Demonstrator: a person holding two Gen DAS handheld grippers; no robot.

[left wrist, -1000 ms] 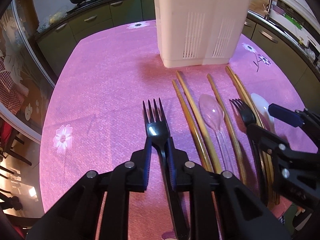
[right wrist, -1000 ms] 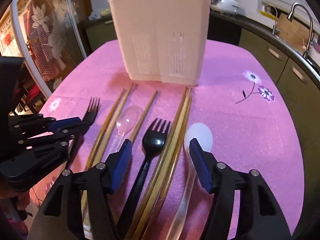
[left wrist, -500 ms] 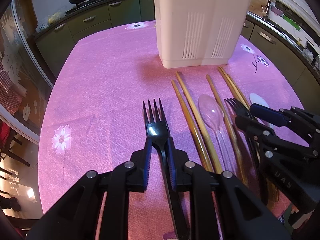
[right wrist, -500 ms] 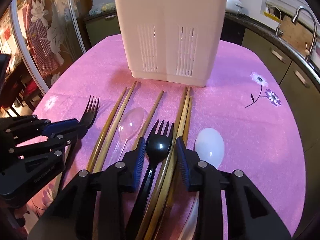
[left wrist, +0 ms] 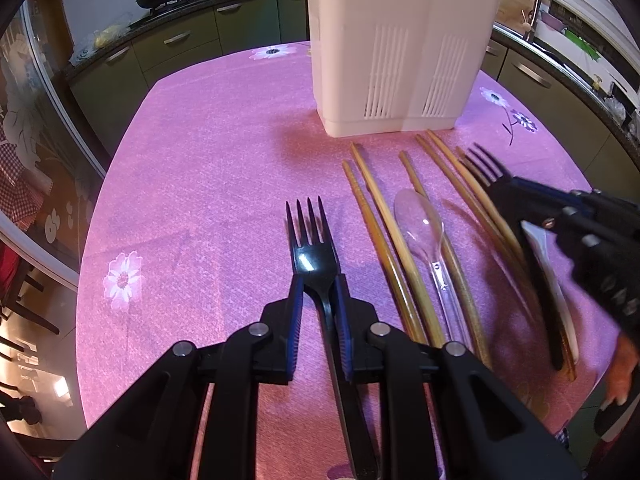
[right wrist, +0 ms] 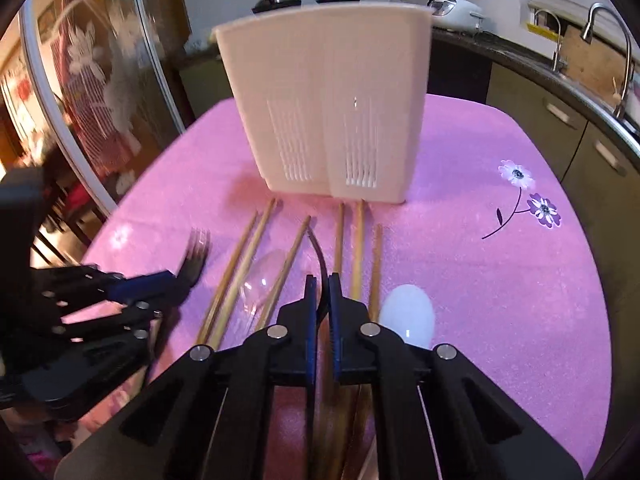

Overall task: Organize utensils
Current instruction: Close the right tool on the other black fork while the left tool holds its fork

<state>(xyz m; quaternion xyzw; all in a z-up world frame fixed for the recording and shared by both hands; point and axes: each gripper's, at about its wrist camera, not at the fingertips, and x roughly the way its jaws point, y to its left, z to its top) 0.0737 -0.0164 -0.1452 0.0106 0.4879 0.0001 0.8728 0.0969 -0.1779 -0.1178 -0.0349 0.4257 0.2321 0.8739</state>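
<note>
My left gripper (left wrist: 316, 288) is shut on a black plastic fork (left wrist: 310, 240), tines pointing away, just above the pink tablecloth. My right gripper (right wrist: 322, 284) is shut on a second black fork (right wrist: 318, 248), seen edge-on and lifted; it also shows in the left wrist view (left wrist: 486, 168). A white slotted utensil holder (right wrist: 332, 104) stands upright at the far side. Several wooden chopsticks (left wrist: 380, 216), a clear spoon (left wrist: 420, 220) and a white spoon (right wrist: 408, 316) lie in a row before it.
The pink flowered tablecloth (left wrist: 200, 160) covers a rounded table with edges at left and right. Green kitchen cabinets (left wrist: 180, 40) and a sink tap (right wrist: 612, 32) stand beyond. A glass door (right wrist: 100, 100) is on the left.
My right gripper closed on the second black fork and lifted it, turning it edge-on. My left gripper stayed shut on its fork, nearly still.
</note>
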